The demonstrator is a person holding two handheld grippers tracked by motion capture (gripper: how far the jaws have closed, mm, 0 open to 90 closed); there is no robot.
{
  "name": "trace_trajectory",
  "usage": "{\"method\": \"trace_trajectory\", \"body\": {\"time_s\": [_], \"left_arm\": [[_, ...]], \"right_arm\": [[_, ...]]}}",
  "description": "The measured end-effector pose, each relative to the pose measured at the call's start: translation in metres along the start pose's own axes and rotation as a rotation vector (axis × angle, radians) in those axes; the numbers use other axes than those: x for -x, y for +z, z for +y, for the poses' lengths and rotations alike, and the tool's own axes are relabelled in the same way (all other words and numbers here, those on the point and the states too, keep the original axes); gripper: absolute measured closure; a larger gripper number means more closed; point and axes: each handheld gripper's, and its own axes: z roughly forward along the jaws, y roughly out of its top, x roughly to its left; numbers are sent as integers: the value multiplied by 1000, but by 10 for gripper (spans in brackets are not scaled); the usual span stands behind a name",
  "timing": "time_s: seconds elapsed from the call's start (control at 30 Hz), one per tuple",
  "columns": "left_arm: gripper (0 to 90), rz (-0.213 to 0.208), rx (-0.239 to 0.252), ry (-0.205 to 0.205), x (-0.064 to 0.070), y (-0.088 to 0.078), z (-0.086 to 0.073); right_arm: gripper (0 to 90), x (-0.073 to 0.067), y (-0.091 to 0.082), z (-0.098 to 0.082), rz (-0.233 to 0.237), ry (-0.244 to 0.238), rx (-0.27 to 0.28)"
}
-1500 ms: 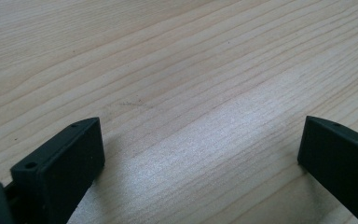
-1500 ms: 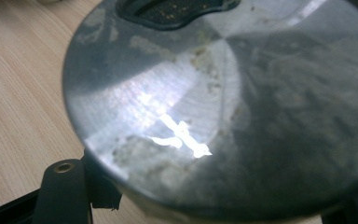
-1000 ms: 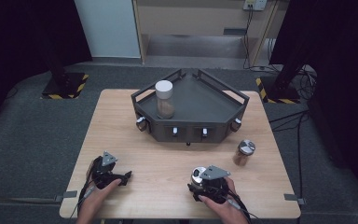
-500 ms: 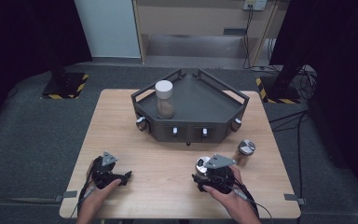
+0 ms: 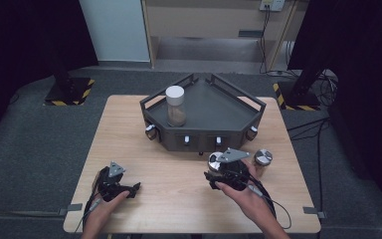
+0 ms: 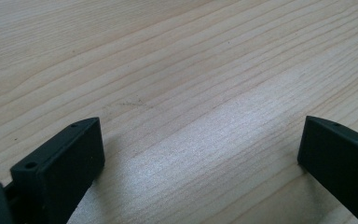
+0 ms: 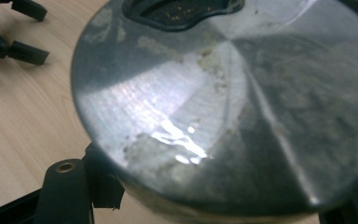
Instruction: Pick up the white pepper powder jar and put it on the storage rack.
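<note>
My right gripper (image 5: 218, 175) is shut on a small jar with a brushed steel lid (image 5: 214, 161), held above the table's front right part. In the right gripper view the smeared lid (image 7: 223, 107) sits close between the two black jaws, with a dark opening at its top edge. My left gripper (image 5: 135, 189) rests on the wooden table (image 5: 169, 199) at the front left. In the left gripper view its jaws (image 6: 200, 154) stand wide open over bare wood. The right gripper view has the left gripper (image 7: 30, 30) in its top left corner.
A dark angular tray (image 5: 238, 124) stands at the back middle of the table and holds a white-capped jar (image 5: 175, 105) of brown contents. A second steel-lidded jar (image 5: 262, 160) stands on the table just right of my right hand. Cables trail off the front edge.
My right gripper has lifted the steel-lidded jar off the table and carried it a little toward the tray. The left gripper has stayed put.
</note>
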Motion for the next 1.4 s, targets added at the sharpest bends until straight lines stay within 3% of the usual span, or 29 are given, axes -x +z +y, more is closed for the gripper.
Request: {"method": "trace_trajectory", "body": {"time_s": [0.1,0.53,1.4], "left_arm": [[0,0,0,0,0,0,0],[0,0,0,0,0,0,0],[0,-2,0,1,0,0,0]], "right_arm": [[310,2,2,10,-22,-8,-10],[311,10,2,33,-30,12,1],[311,24,-6,77,-68,8,38]]}}
